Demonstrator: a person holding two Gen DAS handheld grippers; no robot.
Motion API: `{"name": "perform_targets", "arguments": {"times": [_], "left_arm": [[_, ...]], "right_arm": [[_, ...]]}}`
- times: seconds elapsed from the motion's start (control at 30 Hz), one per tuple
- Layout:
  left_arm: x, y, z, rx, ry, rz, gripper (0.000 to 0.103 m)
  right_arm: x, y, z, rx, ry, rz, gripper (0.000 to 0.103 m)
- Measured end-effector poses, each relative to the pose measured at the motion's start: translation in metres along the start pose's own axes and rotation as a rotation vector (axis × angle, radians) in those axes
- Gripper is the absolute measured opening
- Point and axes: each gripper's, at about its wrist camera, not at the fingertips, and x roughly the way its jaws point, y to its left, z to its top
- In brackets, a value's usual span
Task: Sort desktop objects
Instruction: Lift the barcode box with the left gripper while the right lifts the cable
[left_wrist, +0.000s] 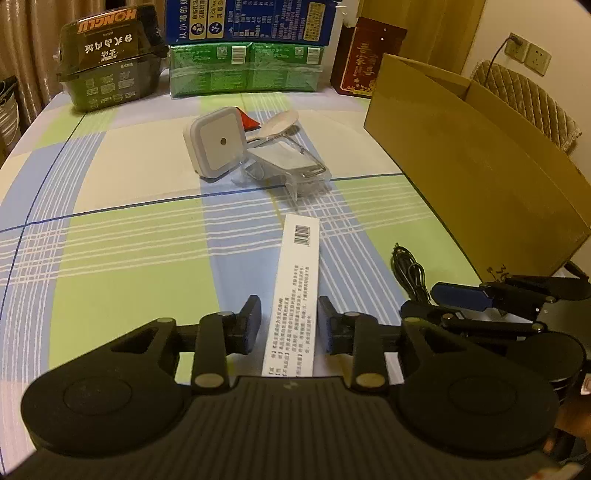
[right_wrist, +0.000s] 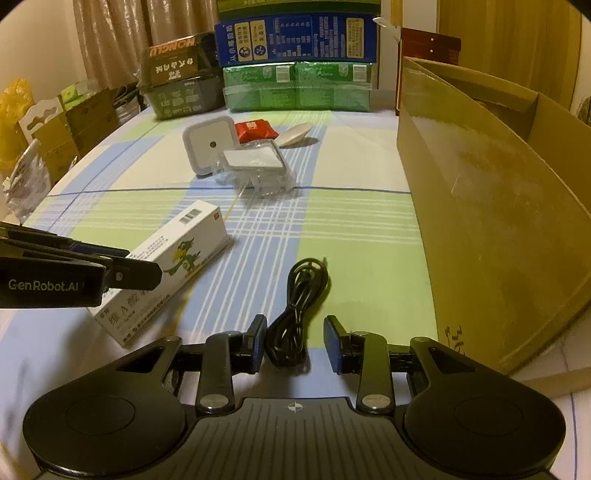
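I had both grippers low over the surface, each lined up on its own item. My left gripper stood released, its blue pads either side of the long white cardboard box with a barcode and printed text, apart from it on both sides. My right gripper was released too, straddling the near end of the coiled black cable, whose loop lay closer to the left pad than the right.

To do this well, I judged I should centre the cable between the pads before closing, since a loose coil can slip out or trail. On the white box, I should close squarely across its narrow width and lift it level, because a long box held at one end will likely droop. Both items lay just beside the large open brown cardboard carton, probably the place to drop them.

Further from the carton sat a white square plug-in night light, a clear plastic packet holding a white pad, a small red sachet and a pale oval dish. The surface wore a checked cloth of green, blue and cream. At its far edge stood a dark green food tub, blue and green cartons and a red box, with beige curtains behind.
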Motion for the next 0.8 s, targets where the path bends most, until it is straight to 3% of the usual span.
{"name": "perform_targets", "arguments": {"times": [0.33,0.4,0.43,0.77,0.8], "left_arm": [[0.007,-0.001,0.004,0.006,0.012,-0.025,0.029],[0.009,-0.002,0.004,0.010,0.017,-0.028,0.029],[0.010,-0.002,0.005,0.014,0.022,-0.029,0.029],[0.021,-0.006,0.008,0.042,0.055,-0.023,0.029],[0.022,-0.006,0.008,0.045,0.060,-0.018,0.022]], "right_arm": [[0.009,0.001,0.006,0.002,-0.028,-0.017,0.031],[0.010,0.003,0.006,-0.006,-0.028,-0.027,0.024],[0.010,0.003,0.006,-0.008,-0.025,-0.030,0.013],[0.006,0.003,0.005,0.010,-0.020,-0.005,0.011],[0.006,0.003,0.005,0.012,-0.020,-0.004,0.011]]}}
